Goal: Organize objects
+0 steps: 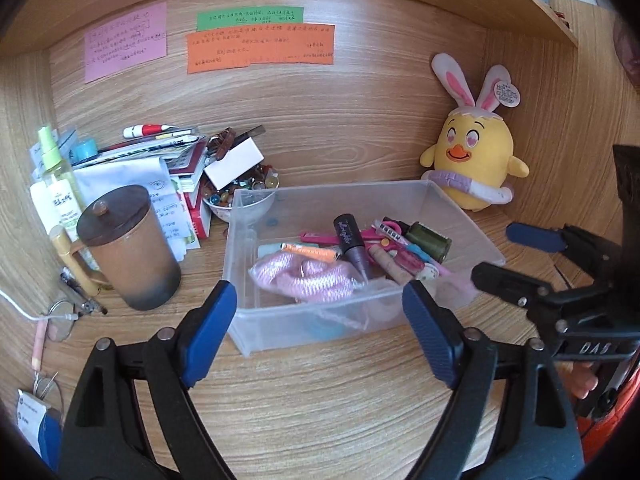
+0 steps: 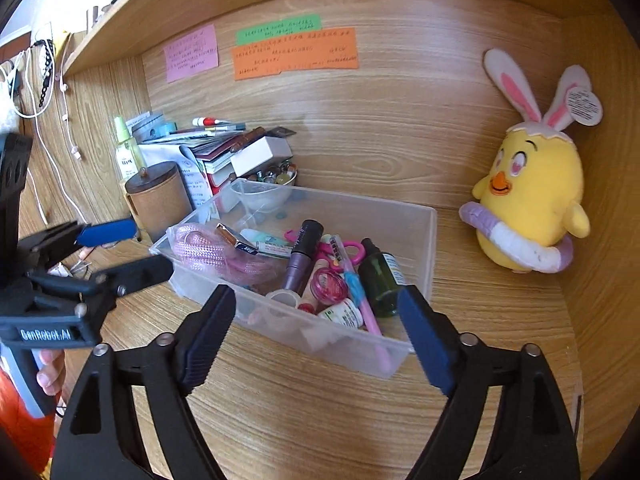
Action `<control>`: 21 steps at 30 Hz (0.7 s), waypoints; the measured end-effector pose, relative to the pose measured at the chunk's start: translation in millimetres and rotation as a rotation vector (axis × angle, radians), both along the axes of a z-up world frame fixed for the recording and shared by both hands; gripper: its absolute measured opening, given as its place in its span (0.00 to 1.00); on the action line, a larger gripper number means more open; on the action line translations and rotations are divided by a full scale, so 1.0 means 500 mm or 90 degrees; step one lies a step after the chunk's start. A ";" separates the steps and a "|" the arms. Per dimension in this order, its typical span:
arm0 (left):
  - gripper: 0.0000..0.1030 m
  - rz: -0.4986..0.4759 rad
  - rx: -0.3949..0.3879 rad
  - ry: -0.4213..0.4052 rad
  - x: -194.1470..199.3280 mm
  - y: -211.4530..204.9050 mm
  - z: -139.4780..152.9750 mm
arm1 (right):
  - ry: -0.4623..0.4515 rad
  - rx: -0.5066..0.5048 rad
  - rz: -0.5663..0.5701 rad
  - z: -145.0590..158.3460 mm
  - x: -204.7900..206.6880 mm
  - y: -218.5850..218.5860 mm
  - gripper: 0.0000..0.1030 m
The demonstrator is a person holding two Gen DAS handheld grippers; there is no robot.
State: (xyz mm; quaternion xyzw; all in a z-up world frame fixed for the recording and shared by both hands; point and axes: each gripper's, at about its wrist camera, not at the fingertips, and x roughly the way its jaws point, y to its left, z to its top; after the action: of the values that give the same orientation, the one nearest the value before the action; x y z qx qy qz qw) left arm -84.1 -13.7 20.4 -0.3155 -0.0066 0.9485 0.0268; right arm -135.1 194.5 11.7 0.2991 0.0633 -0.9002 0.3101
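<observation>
At centre of both frames: clear plastic bin (image 1: 404,196), already holding a pink cord (image 1: 308,278), a purple tube (image 1: 352,242), scissors (image 1: 386,236) and a green bottle (image 1: 430,238).
Bin direction: straight ahead of both grippers, near but not touched.
Bin long axis: left to right in the left wrist view; slanting from middle left to lower right in the right wrist view.
Left gripper (image 1: 320,334): fingers wide apart, nothing between them, framing the bin's near wall.
Right gripper (image 2: 316,330): fingers wide apart, holding nothing, at the bin's near corner.
Nearer hand: judged about equal; the left sits squarer to the bin.
Loose things: brown lidded mug (image 1: 128,246), stack of papers (image 1: 160,160) and bowl of beads (image 1: 236,196) at middle left; yellow chick toy (image 1: 474,160) at right.
Surface: wood-grain desk (image 1: 328,392), flat.
Room: alcove with back panel, side walls and a shelf above; little space left of the bin, more on the right.
</observation>
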 end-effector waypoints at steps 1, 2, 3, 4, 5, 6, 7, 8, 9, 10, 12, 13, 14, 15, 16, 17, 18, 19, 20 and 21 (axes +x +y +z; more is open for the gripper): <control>0.86 0.000 0.002 0.001 0.007 0.002 -0.004 | 0.000 -0.001 -0.002 0.000 0.004 0.004 0.80; 0.87 0.000 0.004 0.000 0.013 0.004 -0.009 | -0.001 -0.001 -0.003 0.000 0.008 0.007 0.80; 0.87 0.000 0.006 0.000 0.020 0.007 -0.013 | -0.002 -0.001 -0.003 -0.002 0.011 0.010 0.80; 0.88 0.001 0.006 0.000 0.025 0.010 -0.017 | -0.004 -0.002 -0.004 -0.004 0.017 0.013 0.80; 0.88 0.001 0.006 -0.001 0.030 0.012 -0.021 | -0.006 -0.003 -0.004 -0.005 0.020 0.016 0.80; 0.88 0.001 0.008 -0.001 0.033 0.014 -0.024 | -0.007 -0.003 -0.004 -0.007 0.025 0.018 0.81; 0.89 0.001 0.010 -0.001 0.037 0.015 -0.025 | -0.008 -0.004 -0.003 -0.009 0.030 0.021 0.81; 0.89 0.000 0.014 -0.003 0.040 0.016 -0.028 | -0.010 -0.005 -0.004 -0.011 0.035 0.025 0.81; 0.90 0.001 0.017 -0.004 0.044 0.018 -0.030 | -0.011 -0.006 -0.003 -0.013 0.038 0.026 0.81; 0.90 0.002 0.020 -0.005 0.046 0.020 -0.032 | -0.013 -0.007 -0.002 -0.015 0.042 0.029 0.81; 0.90 0.003 0.023 -0.004 0.050 0.023 -0.034 | -0.016 -0.011 -0.001 -0.018 0.049 0.033 0.81; 0.90 0.004 0.023 -0.004 0.052 0.025 -0.035 | -0.017 -0.012 0.000 -0.019 0.051 0.035 0.81; 0.90 0.005 0.024 -0.004 0.054 0.026 -0.035 | -0.018 -0.013 0.000 -0.020 0.053 0.038 0.81; 0.90 0.005 0.024 -0.004 0.056 0.028 -0.036 | -0.018 -0.014 -0.001 -0.020 0.054 0.038 0.81; 0.91 0.004 0.025 -0.004 0.057 0.029 -0.036 | -0.019 -0.014 -0.001 -0.021 0.054 0.039 0.81; 0.91 0.004 0.025 -0.004 0.059 0.030 -0.037 | -0.020 -0.015 -0.001 -0.021 0.055 0.039 0.81; 0.91 0.005 0.026 -0.004 0.060 0.031 -0.037 | -0.021 -0.015 -0.002 -0.022 0.055 0.039 0.81; 0.92 0.004 0.026 -0.004 0.059 0.030 -0.037 | -0.023 -0.016 -0.001 -0.021 0.055 0.039 0.81; 0.92 0.006 0.027 -0.004 0.060 0.030 -0.037 | -0.024 -0.017 -0.001 -0.021 0.055 0.040 0.81; 0.92 0.008 0.027 -0.003 0.061 0.030 -0.037 | -0.025 -0.017 -0.001 -0.021 0.055 0.040 0.81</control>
State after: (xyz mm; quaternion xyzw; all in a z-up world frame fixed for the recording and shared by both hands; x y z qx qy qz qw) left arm -53.6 1.3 1.7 -0.3172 -0.0287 0.9475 0.0279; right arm -107.6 214.4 0.9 0.3125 0.0448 -0.8952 0.3147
